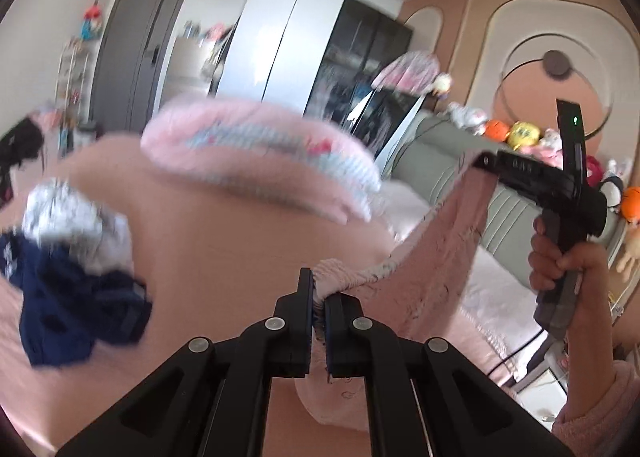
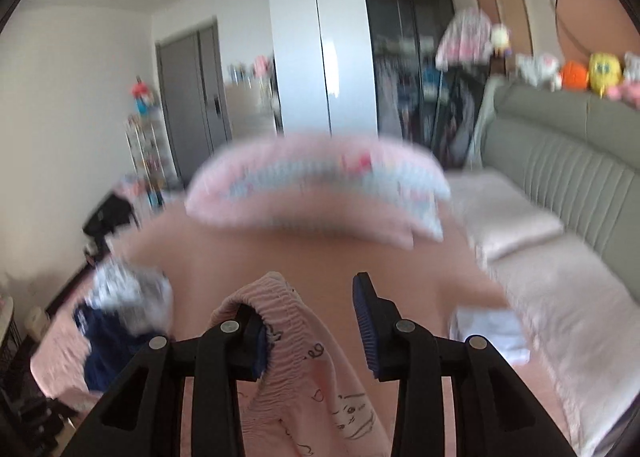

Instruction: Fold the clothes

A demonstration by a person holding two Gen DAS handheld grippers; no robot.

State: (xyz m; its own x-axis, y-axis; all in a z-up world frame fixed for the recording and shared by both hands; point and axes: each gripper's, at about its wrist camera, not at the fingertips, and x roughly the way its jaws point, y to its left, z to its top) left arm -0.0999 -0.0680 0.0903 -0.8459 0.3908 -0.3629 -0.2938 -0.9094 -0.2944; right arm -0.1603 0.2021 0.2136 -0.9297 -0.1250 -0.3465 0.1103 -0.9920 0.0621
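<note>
Motion blur smears the pillow (image 1: 256, 153), so its print cannot be read, and the pile (image 1: 76, 257) of white and navy clothes left of it. The pants (image 2: 304, 369) run off the bottom edge in both views; the wardrobe (image 2: 404, 97) contents are too blurred to tell

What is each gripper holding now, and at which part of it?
The left gripper is shut on the pink garment at its gathered waistband. The right gripper is open; the waistband only drapes over one finger.
</note>
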